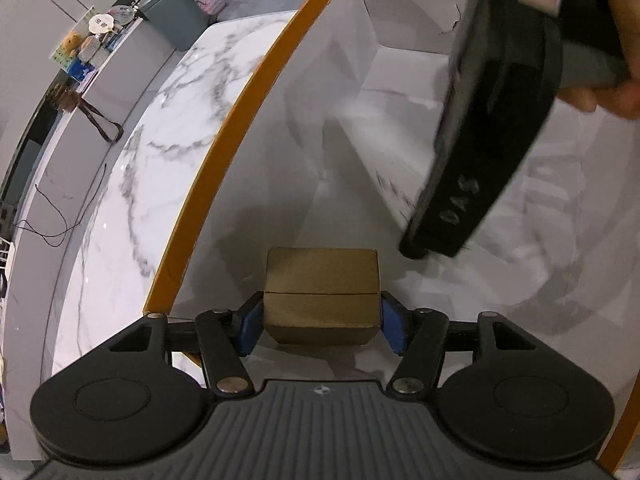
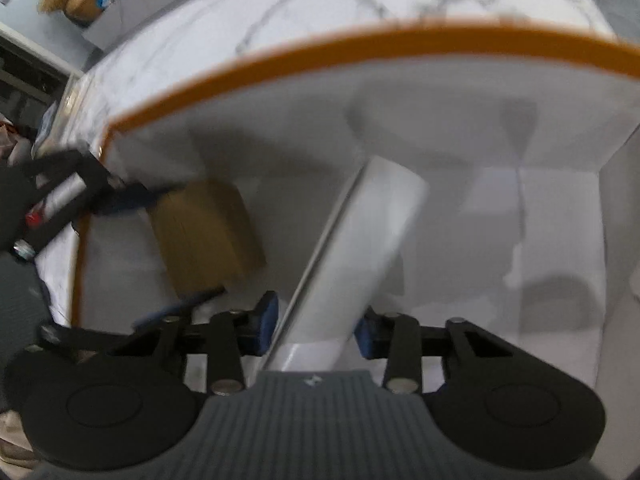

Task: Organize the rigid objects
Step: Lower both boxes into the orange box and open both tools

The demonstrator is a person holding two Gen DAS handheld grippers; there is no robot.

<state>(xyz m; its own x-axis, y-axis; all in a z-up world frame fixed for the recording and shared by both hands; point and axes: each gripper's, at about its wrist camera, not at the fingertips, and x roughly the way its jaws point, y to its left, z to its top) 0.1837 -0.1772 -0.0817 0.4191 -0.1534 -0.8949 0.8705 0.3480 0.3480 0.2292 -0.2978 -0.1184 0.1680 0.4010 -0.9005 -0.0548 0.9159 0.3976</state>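
Marble table (image 1: 168,160) w/ orange-rimmed white bin (image 1: 224,152). L gripper (image 1: 320,316): blue fingers (image 1: 250,330) clamp brown box (image 1: 322,296) inside bin, 6 o'clock. R gripper (image 2: 316,328): fingers grip white box (image 2: 360,248), tilted toward 1 o'clock; brown box at 10 o'clock.

Each wrist view looks steeply down, close, into the orange-rimmed white box (image 1: 224,160). Both share the brown box (image 2: 208,236).
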